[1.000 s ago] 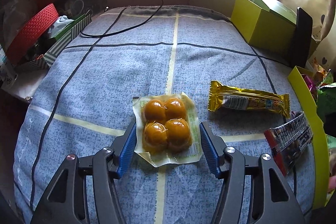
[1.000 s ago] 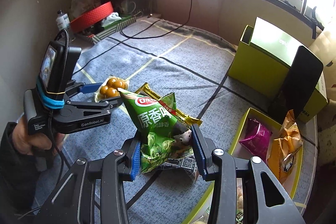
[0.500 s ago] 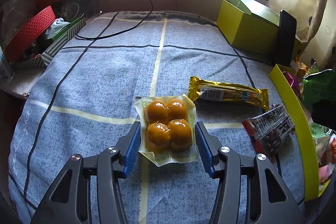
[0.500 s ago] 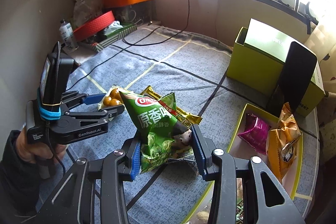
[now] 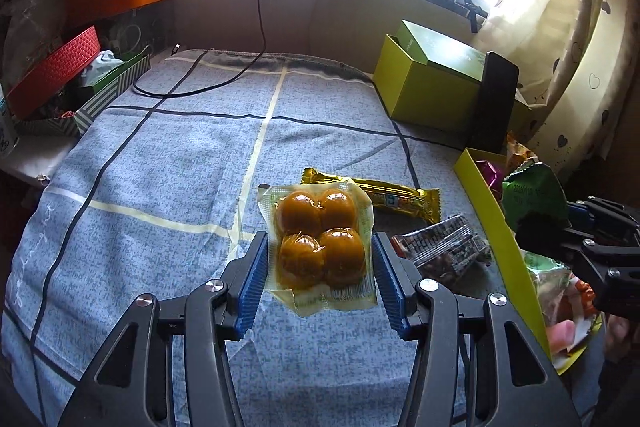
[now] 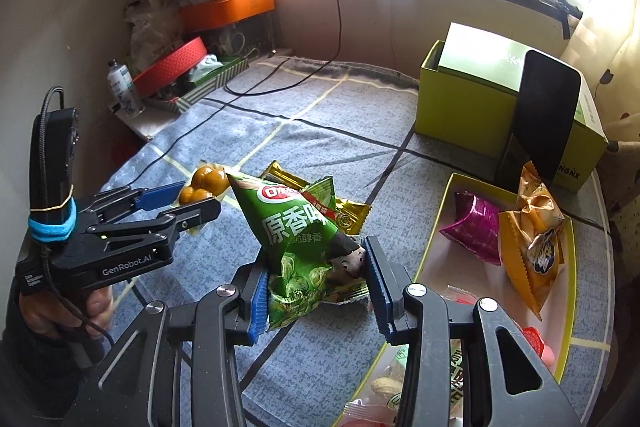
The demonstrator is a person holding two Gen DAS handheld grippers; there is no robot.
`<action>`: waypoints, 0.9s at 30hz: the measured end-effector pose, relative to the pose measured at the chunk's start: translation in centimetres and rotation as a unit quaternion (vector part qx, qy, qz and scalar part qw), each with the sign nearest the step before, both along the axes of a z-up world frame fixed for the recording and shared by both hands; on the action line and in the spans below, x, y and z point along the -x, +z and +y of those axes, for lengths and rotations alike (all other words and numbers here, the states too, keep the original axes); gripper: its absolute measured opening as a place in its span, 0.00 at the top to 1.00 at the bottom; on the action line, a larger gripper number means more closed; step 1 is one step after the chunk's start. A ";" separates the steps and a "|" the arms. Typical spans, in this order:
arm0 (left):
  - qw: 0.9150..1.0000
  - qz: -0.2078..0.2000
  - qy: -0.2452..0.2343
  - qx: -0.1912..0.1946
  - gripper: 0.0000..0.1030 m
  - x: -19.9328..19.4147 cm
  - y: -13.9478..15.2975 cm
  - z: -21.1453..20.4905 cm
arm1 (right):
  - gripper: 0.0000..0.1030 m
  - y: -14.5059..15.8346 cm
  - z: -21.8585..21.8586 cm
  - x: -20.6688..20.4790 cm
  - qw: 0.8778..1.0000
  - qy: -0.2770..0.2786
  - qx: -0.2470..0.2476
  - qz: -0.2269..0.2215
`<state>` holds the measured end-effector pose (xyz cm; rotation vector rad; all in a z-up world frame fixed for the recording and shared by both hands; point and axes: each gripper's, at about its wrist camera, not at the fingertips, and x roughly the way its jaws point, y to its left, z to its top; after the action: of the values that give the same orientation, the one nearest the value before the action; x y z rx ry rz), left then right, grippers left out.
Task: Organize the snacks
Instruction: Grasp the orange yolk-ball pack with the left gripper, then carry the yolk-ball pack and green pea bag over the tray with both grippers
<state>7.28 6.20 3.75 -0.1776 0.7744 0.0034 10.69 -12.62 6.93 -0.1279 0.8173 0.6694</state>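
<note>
Both grippers were loaded mid-transfer. The left gripper (image 5: 320, 281) had its blue pads (image 5: 252, 291) clenched on the sides of the clear pack of four orange balls (image 5: 322, 245); the pack stuck out forward past the fingertips and looked lifted clear of the blue-grey cloth (image 5: 160, 167), seal edge hanging back toward the wrist. In the right wrist view the same pack (image 6: 204, 183) showed pinched at the tips of the left gripper (image 6: 180, 201). The right gripper (image 6: 316, 287) was grasping the green pea-snack bag (image 6: 296, 239) by its lower half, bag top poking up and forward of the fingers. Ahead of the left fingers and slightly right lay the gold bar wrapper (image 5: 396, 199), and just right of the right-hand finger the dark crinkly packet (image 5: 444, 253), both on the cloth, untouched. The yellow tray (image 6: 452, 203) sat to the right of the right gripper's fingers, already holding a purple packet (image 6: 476, 227) and an orange bag (image 6: 532, 235). Step judged: carry phase, two snacks in hand heading for the tray, two more left on the cloth. Next move called for swinging the green bag right over the tray rim and letting go in a bare spot near the fingers, then bringing the ball pack across after it. Both packs were soft, so no squeezing harder. Tray floor nearest the camera was partly hidden by the fingers.
</note>
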 end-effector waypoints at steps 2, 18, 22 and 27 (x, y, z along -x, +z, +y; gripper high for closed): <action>1.000 -0.001 -0.004 0.003 0.49 0.1 0.2 -0.3 | 0.61 0.0 -0.3 0.1 1.000 -0.003 -0.004 0.001; 1.000 -0.003 -0.030 0.002 0.49 0.2 1.1 -2.6 | 0.61 0.4 -2.1 0.8 1.000 -0.021 -0.020 -0.001; 0.999 -0.004 -0.035 0.001 0.49 0.1 1.3 -3.1 | 0.61 0.5 -2.4 1.0 0.999 -0.024 -0.023 -0.003; 0.999 -0.005 -0.043 0.002 0.49 0.0 1.6 -3.7 | 0.61 0.5 -3.0 1.0 0.999 -0.029 -0.027 -0.003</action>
<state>7.28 2.50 5.40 -0.1482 0.7715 -0.0812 9.69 -15.61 7.46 -0.0576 0.7932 0.6362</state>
